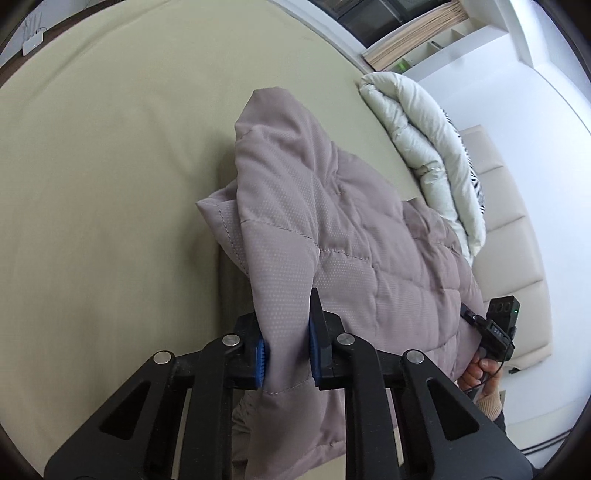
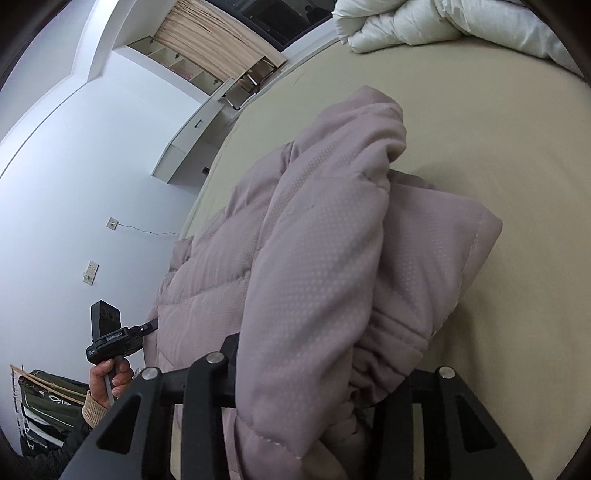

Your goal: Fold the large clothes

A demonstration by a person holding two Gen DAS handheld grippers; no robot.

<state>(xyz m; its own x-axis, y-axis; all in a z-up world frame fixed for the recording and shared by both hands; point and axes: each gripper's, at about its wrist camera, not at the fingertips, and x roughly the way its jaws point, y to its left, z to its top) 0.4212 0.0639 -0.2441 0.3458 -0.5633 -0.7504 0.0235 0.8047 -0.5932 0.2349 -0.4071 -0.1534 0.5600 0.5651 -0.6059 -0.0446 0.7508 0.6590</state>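
Observation:
A mauve quilted puffer jacket (image 1: 332,229) hangs lifted above a beige bed sheet (image 1: 110,166). My left gripper (image 1: 287,354) is shut on a fold of the jacket, the cloth pinched between its blue pads (image 1: 260,356). In the right wrist view the same jacket (image 2: 325,258) drapes over my right gripper (image 2: 314,398) and hides its fingertips; the cloth bunches between its arms. The right gripper's body also shows in the left wrist view (image 1: 498,328), and the left gripper's body in the right wrist view (image 2: 110,332), each held by a hand.
A folded white duvet (image 1: 424,147) lies at the bed's far edge; it also shows in the right wrist view (image 2: 424,26). A cream padded headboard (image 1: 509,229) stands to the right. White wall, shelves and a curtain (image 2: 221,33) lie beyond the bed.

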